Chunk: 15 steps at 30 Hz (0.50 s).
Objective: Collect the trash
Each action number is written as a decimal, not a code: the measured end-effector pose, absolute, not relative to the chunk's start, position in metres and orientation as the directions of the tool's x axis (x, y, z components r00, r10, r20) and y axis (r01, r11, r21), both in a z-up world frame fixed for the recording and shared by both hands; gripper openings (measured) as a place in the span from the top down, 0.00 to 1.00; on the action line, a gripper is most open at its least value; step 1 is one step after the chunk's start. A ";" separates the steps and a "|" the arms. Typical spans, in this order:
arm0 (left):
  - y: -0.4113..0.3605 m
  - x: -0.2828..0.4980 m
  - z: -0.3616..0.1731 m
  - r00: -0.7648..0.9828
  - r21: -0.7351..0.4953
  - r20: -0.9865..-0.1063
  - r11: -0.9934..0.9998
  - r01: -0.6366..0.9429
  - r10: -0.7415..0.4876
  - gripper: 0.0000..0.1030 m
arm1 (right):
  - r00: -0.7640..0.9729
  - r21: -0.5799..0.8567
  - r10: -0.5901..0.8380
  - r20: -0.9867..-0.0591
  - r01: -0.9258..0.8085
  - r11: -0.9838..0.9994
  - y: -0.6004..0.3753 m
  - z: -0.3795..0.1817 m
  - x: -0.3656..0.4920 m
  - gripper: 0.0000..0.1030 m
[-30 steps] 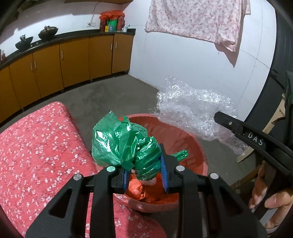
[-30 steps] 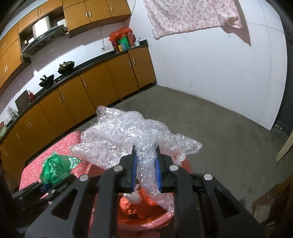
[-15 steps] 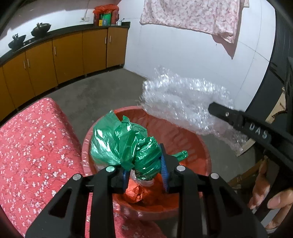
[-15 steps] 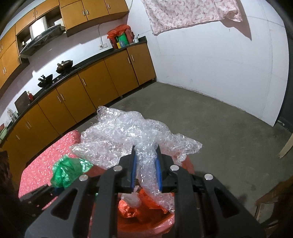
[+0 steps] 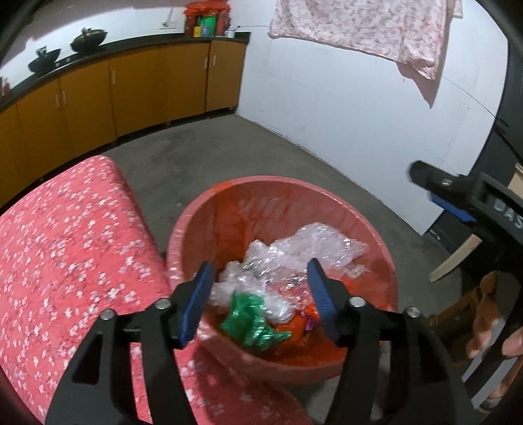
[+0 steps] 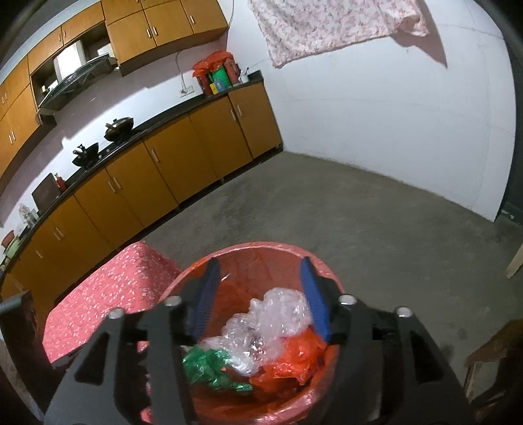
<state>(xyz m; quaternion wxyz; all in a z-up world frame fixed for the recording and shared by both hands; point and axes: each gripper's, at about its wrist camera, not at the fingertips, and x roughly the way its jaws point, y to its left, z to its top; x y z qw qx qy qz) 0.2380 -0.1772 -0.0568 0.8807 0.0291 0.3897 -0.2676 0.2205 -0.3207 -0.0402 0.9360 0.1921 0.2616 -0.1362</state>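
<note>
A red bin (image 5: 376, 242) (image 6: 258, 247) lined with an orange bag stands on the floor. Inside it lie a crumpled green plastic bag (image 5: 251, 323) (image 6: 209, 363) and a clump of clear bubble wrap (image 5: 304, 248) (image 6: 268, 323). My left gripper (image 5: 260, 278) hangs over the bin's near side, its jaws opening, with nothing pressed between the blue pads. My right gripper (image 6: 260, 279) hovers above the bin, jaws opening too, and the bubble wrap lies loose below it. The right gripper's finger (image 5: 438, 183) also shows at the right edge of the left wrist view.
A bed or bench with a red flowered cover (image 5: 65, 248) (image 6: 108, 291) touches the bin's left side. Orange kitchen cabinets (image 6: 163, 163) line the far wall. A flowered cloth (image 5: 366, 26) hangs on the white wall. A person's hand (image 5: 490, 330) and wooden pieces (image 5: 454, 258) are at right.
Both grippers have opened. The green bag dropped out of the left one and the bubble wrap out of the right one, and both now lie in the bin.
</note>
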 end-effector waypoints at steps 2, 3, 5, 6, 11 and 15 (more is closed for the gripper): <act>-0.167 0.235 -0.051 0.571 -0.159 -0.691 0.865 0.477 -0.442 0.26 | 0.838 0.265 -0.189 -0.512 0.363 0.893 -0.317 -0.034 0.210 0.24; -0.161 0.231 -0.047 0.587 -0.156 -0.681 0.869 0.469 -0.439 0.20 | 0.846 0.252 -0.211 -0.490 0.369 0.894 -0.314 -0.031 0.204 0.17; -0.150 0.223 -0.039 0.617 -0.143 -0.660 0.878 0.458 -0.429 0.11 | 0.858 0.215 -0.259 -0.444 0.382 0.899 -0.308 -0.023 0.190 0.09; -0.145 0.218 -0.034 0.633 -0.135 -0.648 0.882 0.451 -0.423 0.08 | 0.863 0.188 -0.285 -0.418 0.389 0.902 -0.302 -0.019 0.183 0.06; -0.121 0.189 -0.009 0.705 -0.093 -0.593 0.903 0.419 -0.388 0.02 | 0.885 0.104 -0.303 -0.355 0.359 0.928 -0.274 -0.006 0.157 0.04; -0.097 0.153 0.009 0.779 -0.028 -0.533 0.927 0.373 -0.330 0.02 | 0.901 0.041 -0.289 -0.323 0.318 0.947 -0.245 0.001 0.132 0.04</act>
